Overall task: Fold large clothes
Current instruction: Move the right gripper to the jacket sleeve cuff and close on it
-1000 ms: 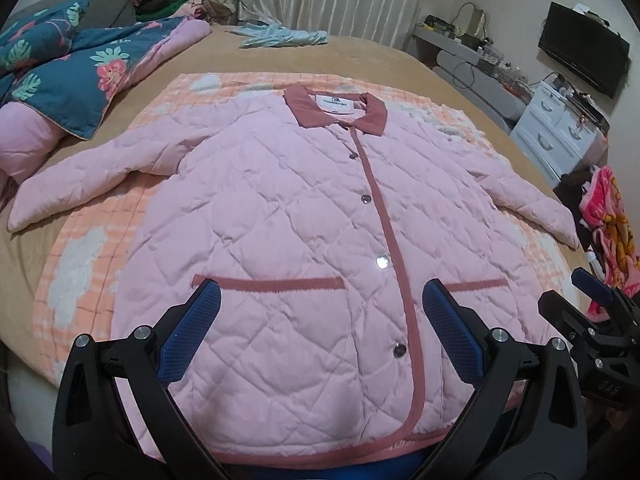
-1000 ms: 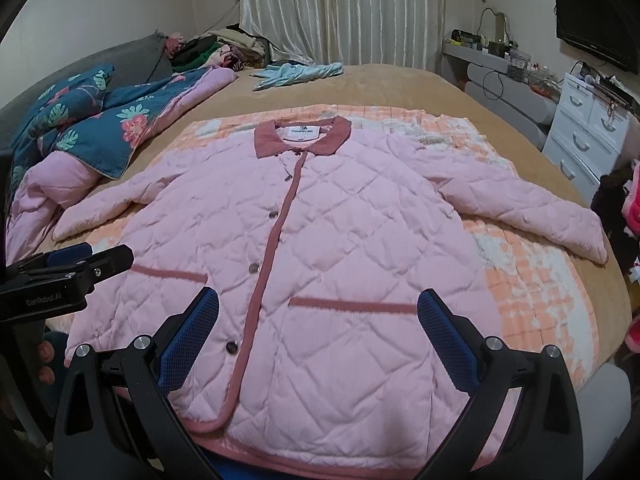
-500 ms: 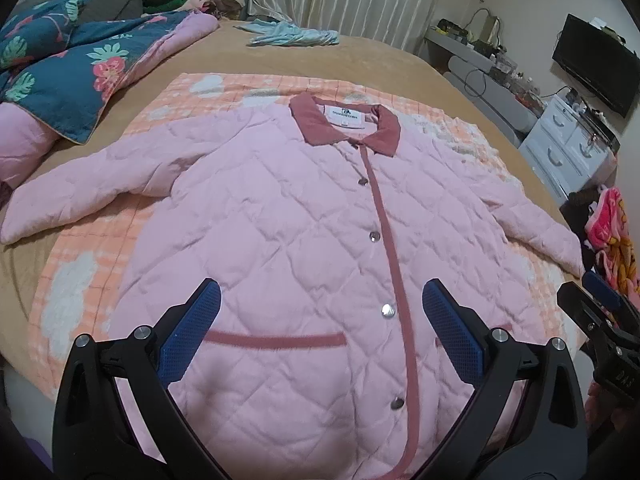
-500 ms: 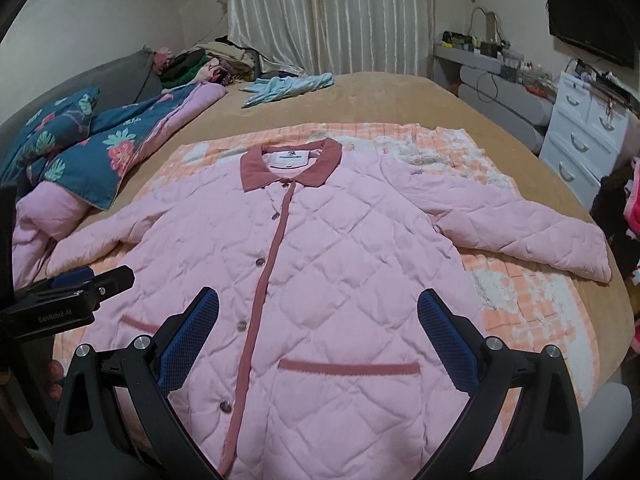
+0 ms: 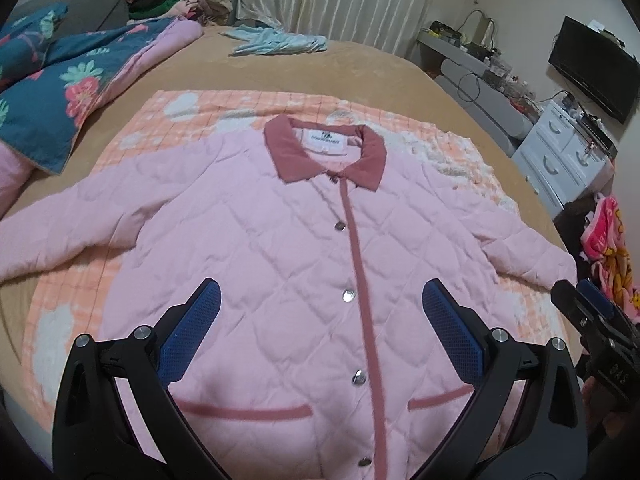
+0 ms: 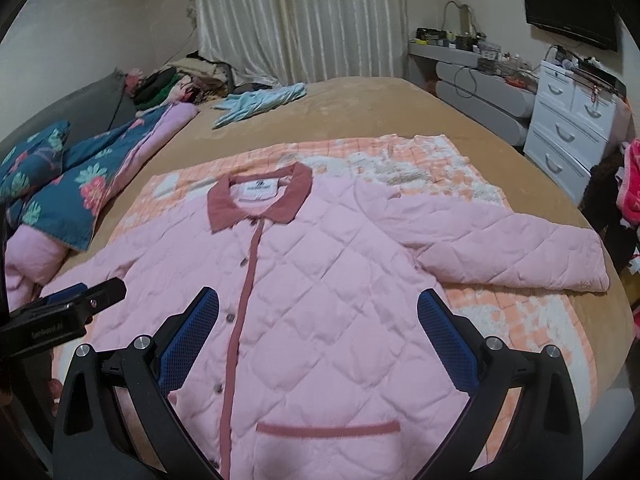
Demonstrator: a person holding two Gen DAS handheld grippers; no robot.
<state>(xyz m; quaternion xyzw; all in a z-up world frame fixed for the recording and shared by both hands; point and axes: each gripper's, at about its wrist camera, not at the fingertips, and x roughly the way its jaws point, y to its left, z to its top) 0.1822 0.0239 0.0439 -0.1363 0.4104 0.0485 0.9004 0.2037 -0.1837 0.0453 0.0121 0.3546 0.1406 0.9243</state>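
Observation:
A pink quilted jacket (image 5: 256, 248) with a dusty-red collar (image 5: 326, 152), placket and pocket trims lies flat, buttoned, front up, on an orange checked blanket (image 5: 132, 132) on the bed. Both sleeves are spread out to the sides. My left gripper (image 5: 320, 308) is open and empty, hovering above the jacket's lower front. My right gripper (image 6: 318, 320) is open and empty above the jacket (image 6: 340, 280), right of the placket. The right sleeve (image 6: 520, 248) lies out to the right. Each gripper shows at the edge of the other's view.
A blue floral quilt (image 5: 60, 80) is bunched at the left of the bed. A light blue garment (image 5: 276, 42) lies at the far end. A white drawer unit (image 6: 572, 128) and bright clothes (image 5: 608, 248) stand to the right. Curtains (image 6: 300, 20) hang behind.
Both grippers have moved forward over the jacket toward the collar; the hem has left the view and the collar looks nearer. Both stayed open.

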